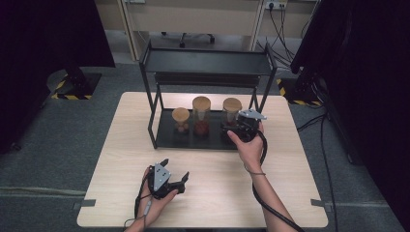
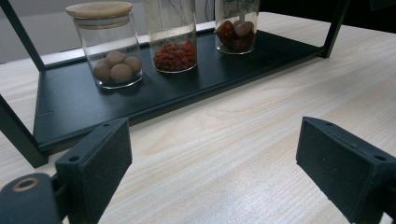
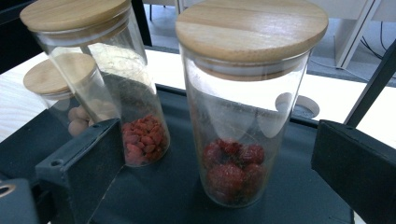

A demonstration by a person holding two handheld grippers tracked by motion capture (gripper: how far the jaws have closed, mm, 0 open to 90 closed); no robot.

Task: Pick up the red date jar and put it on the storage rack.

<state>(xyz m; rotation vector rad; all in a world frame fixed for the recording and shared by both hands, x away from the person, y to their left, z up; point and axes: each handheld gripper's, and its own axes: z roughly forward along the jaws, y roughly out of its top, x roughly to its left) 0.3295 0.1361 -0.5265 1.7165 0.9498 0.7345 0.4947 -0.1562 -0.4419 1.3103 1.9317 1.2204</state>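
Three glass jars with wooden lids stand on the lower shelf of a black rack. The short jar holds brown balls. The tall middle jar holds small red berries. The right jar holds dark red fruits. My right gripper is open right in front of the right jar, one jaw on each side, not touching it. My left gripper is open low over the table's front, empty, and faces the rack.
The rack's upper shelf hangs over the jars, with posts at its corners. The wooden table is bare in front of the rack. Dark stands and cables lie on the floor at both sides.
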